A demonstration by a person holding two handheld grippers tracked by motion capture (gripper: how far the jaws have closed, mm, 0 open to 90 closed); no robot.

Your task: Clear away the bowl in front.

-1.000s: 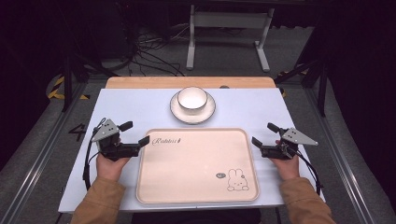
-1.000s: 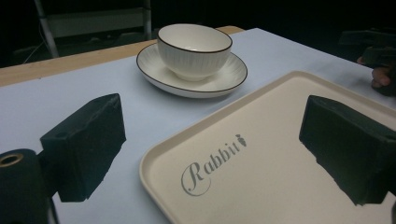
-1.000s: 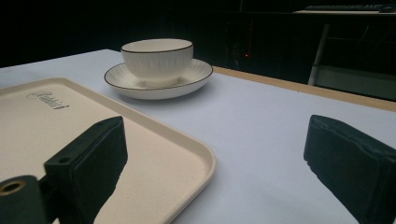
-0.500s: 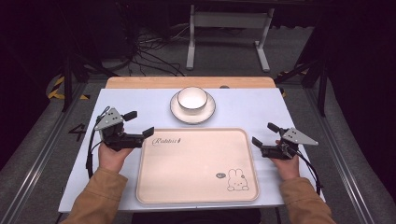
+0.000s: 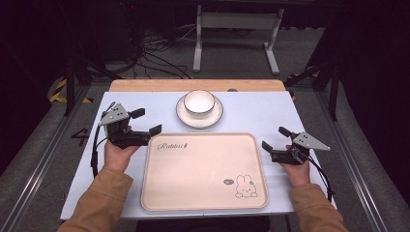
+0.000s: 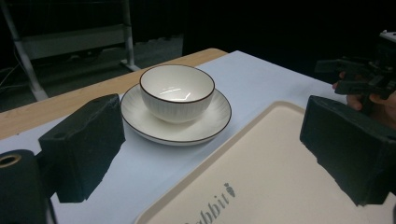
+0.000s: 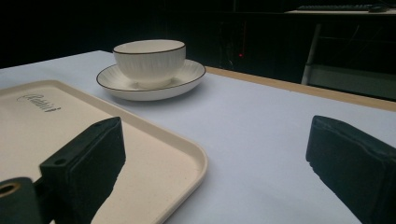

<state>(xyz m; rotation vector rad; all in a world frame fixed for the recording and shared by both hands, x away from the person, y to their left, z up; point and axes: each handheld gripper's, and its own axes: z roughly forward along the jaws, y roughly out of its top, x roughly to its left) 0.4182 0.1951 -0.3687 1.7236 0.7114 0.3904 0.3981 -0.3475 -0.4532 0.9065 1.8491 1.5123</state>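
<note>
A pale beige rectangular tray (image 5: 203,169) with rounded corners and a low raised rim lies flat on the light grey-blue table (image 5: 251,108), its matte surface printed with a dark script word near the far left corner and a small rabbit drawing (image 5: 245,186) near the right front corner. Beyond the tray's far edge, apart from it, a round white saucer (image 5: 183,112) with a thin dark rim and fine radial ribbing carries a glossy white bowl (image 5: 199,100), also dark-rimmed and faintly ribbed on its outer wall; the bowl sits upright in the saucer's middle. A strip of bare wood (image 5: 145,85) shows along the table's far edge. The left gripper (image 5: 143,122) is held off the table just beside the tray's far left corner, its jaws wide apart and pointing toward the tray and bowl, nothing between them; in the left gripper view the bowl and saucer lie between the two blocky black jaws farther off. The left hand (image 5: 118,150) grips it from below, the tan sleeve (image 5: 99,203) running back to the table's near edge. The right gripper (image 5: 274,138) sits low just beside the tray's right edge, jaws likewise spread wide and empty, aimed toward the far left, held by the right hand (image 5: 296,169)
</note>
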